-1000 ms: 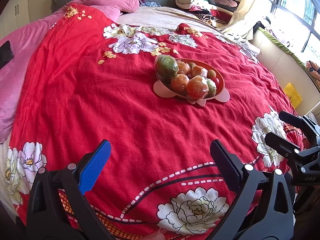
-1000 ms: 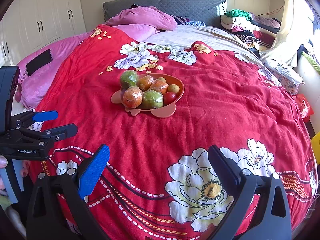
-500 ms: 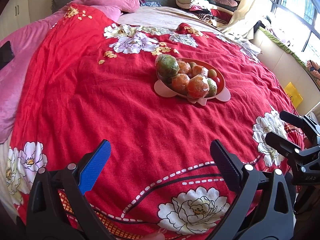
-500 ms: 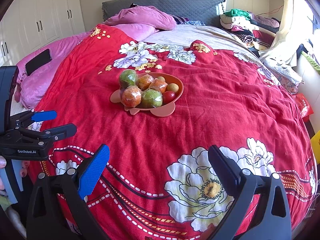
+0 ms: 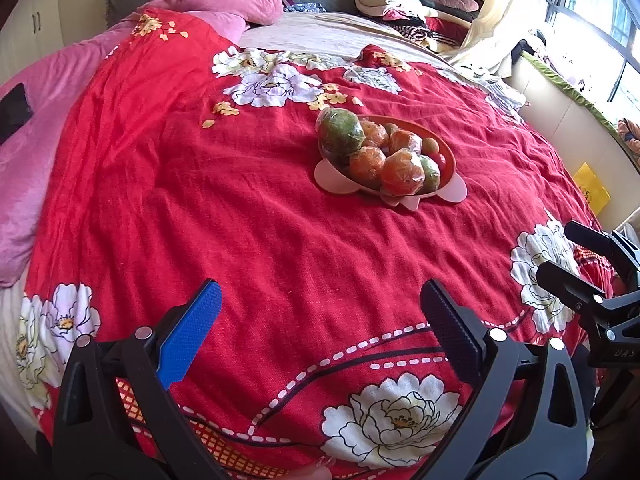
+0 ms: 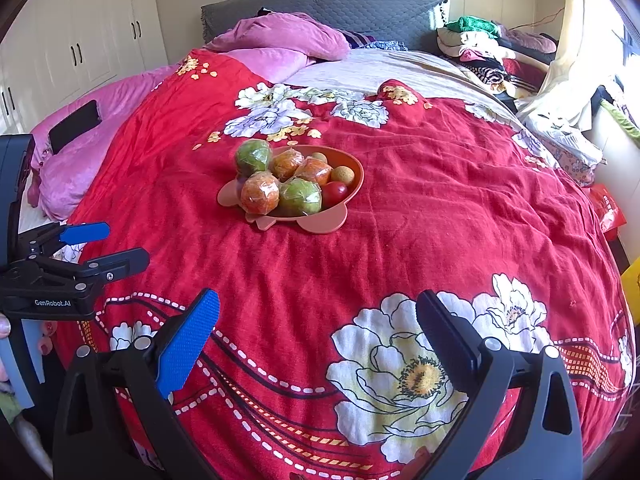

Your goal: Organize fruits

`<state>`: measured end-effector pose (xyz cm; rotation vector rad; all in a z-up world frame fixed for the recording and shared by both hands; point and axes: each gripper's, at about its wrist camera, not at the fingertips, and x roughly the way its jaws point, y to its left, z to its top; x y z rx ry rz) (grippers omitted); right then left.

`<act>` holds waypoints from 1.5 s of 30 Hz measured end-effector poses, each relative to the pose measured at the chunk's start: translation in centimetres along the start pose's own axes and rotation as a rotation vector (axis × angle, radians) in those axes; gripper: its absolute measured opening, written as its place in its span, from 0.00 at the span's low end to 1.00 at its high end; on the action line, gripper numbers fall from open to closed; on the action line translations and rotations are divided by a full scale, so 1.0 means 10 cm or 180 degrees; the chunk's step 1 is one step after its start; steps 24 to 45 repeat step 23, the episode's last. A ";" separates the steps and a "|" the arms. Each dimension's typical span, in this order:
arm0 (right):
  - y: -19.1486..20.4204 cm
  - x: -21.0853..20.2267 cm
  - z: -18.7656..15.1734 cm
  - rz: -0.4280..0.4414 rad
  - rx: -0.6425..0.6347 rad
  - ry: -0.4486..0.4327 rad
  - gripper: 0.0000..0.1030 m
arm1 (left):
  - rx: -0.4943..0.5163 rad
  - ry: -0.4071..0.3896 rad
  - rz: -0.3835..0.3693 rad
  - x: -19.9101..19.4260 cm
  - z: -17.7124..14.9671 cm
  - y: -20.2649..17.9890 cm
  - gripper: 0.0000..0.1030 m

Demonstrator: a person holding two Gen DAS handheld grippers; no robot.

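Observation:
A pink bowl point(image 5: 450, 152) point(image 6: 358, 166) sits mid-bed on the red floral blanket, piled with plastic-wrapped fruit: a green one point(image 5: 340, 132) point(image 6: 253, 156), several orange ones point(image 5: 402, 172) point(image 6: 260, 198), another green one point(image 6: 301, 197), a small red tomato point(image 6: 335, 193) and a small brown fruit point(image 6: 343, 175). My left gripper point(image 5: 320, 320) point(image 6: 104, 246) hovers open over the near edge of the bed, far short of the bowl. My right gripper point(image 6: 318, 328) point(image 5: 576, 256) is also open and holds nothing, low at the bed's foot.
The red blanket point(image 5: 240, 208) covers most of the bed. Pink pillows point(image 6: 280, 36) and a dark phone point(image 6: 74, 124) lie at the head and left side. Folded clothes point(image 6: 484, 44) are stacked at the far right. White wardrobes point(image 6: 80, 40) stand on the left.
Both views have crept very slightly forward and downward toward the bed. The bowl and fruit have not moved, and both grippers stay open.

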<state>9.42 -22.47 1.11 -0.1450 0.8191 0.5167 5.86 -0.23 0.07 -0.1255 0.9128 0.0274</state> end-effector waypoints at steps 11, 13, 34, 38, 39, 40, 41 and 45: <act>-0.06 0.06 0.00 -0.0014 0.0044 0.0028 0.96 | -0.0029 -0.0114 -0.0007 -0.06 0.04 -0.03 0.91; -0.09 0.09 0.01 -0.0027 0.0051 0.0036 0.96 | -0.0114 -0.0175 0.0004 -0.07 0.05 0.01 0.91; -0.83 0.34 0.20 -0.0455 0.0297 0.0093 0.96 | -0.0534 0.0076 0.0466 0.54 0.47 0.83 0.91; -0.83 0.34 0.20 -0.0455 0.0297 0.0093 0.96 | -0.0534 0.0076 0.0466 0.54 0.47 0.83 0.91; -0.83 0.34 0.20 -0.0455 0.0297 0.0093 0.96 | -0.0534 0.0076 0.0466 0.54 0.47 0.83 0.91; -0.83 0.34 0.20 -0.0455 0.0297 0.0093 0.96 | -0.0534 0.0076 0.0466 0.54 0.47 0.83 0.91; -0.83 0.34 0.20 -0.0455 0.0297 0.0093 0.96 | -0.0534 0.0076 0.0466 0.54 0.47 0.83 0.91; -0.83 0.34 0.20 -0.0455 0.0297 0.0093 0.96 | -0.0534 0.0076 0.0466 0.54 0.47 0.83 0.91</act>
